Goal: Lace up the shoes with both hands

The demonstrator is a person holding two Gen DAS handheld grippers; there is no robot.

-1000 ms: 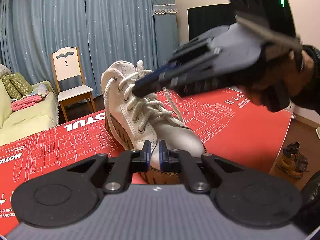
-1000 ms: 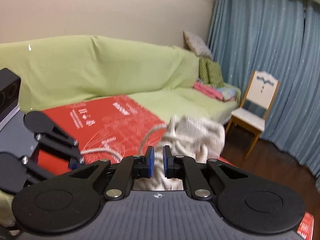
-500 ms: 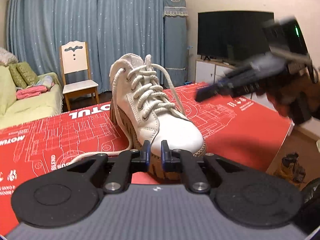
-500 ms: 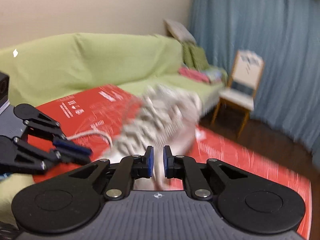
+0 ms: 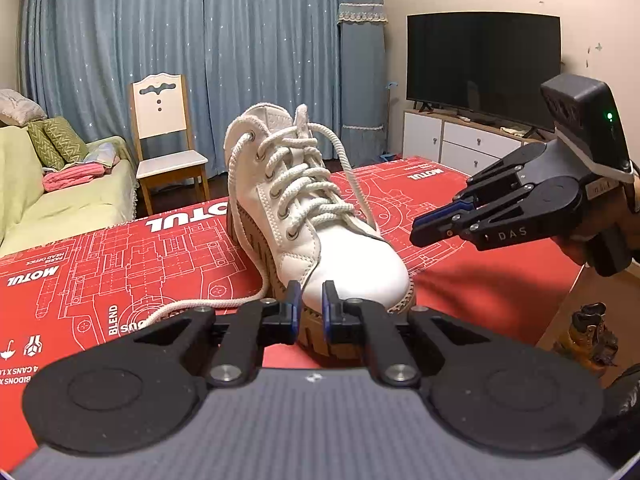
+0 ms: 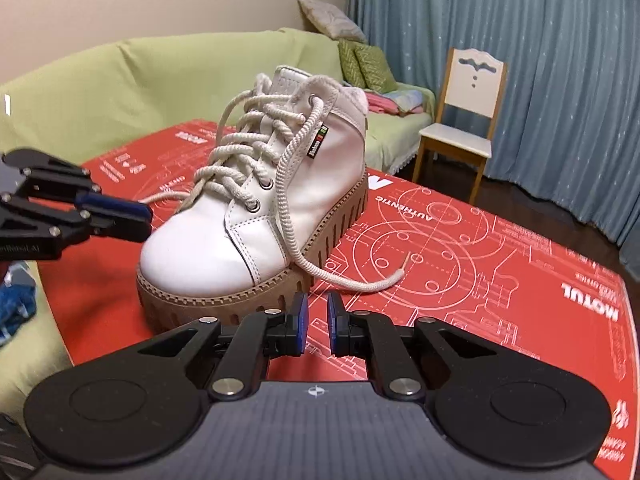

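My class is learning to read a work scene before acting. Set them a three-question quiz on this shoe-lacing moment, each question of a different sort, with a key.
1. True or false: the left gripper holds a lace end.
2. Multiple choice: the loose lace end seen from the right gripper lies A) in the shoe, B) on the red board, C) on the chair.
3. Fill in: the white shoe stands on a tan ____.

Key: 1 false, nothing sits between its pads; 2 B; 3 sole.
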